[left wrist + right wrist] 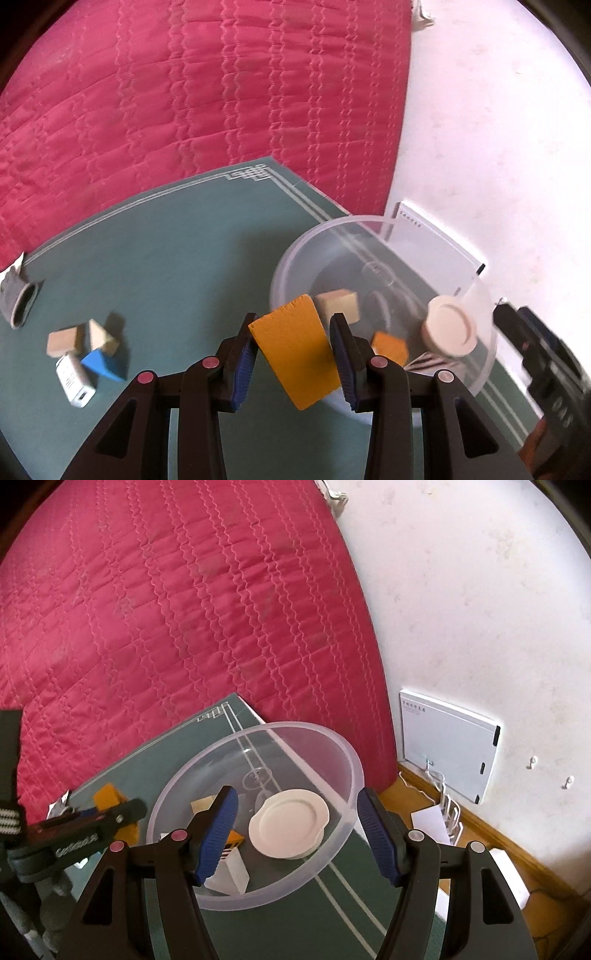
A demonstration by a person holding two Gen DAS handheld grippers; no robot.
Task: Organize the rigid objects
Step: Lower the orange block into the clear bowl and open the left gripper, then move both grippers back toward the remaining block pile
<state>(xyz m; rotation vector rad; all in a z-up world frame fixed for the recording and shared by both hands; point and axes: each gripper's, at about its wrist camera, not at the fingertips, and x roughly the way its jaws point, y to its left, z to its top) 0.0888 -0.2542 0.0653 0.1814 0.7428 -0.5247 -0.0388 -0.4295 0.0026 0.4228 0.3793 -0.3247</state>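
the left tongs [293, 358] are closed on an orange block [295, 356], both blue-padded fingers [242, 373] pressed against its opposite sides, the block tilted between them. the right tongs [297, 836] stand wide apart with nothing between the blue pads [376, 834]. in the right wrist view the left tongs [92, 830] show side-on at the left edge, lower and to the left of the right ones.

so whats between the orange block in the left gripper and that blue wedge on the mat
In the left wrist view, only bare green mat lies between the orange block held in the left gripper and the blue wedge, besides the gripper's own finger.
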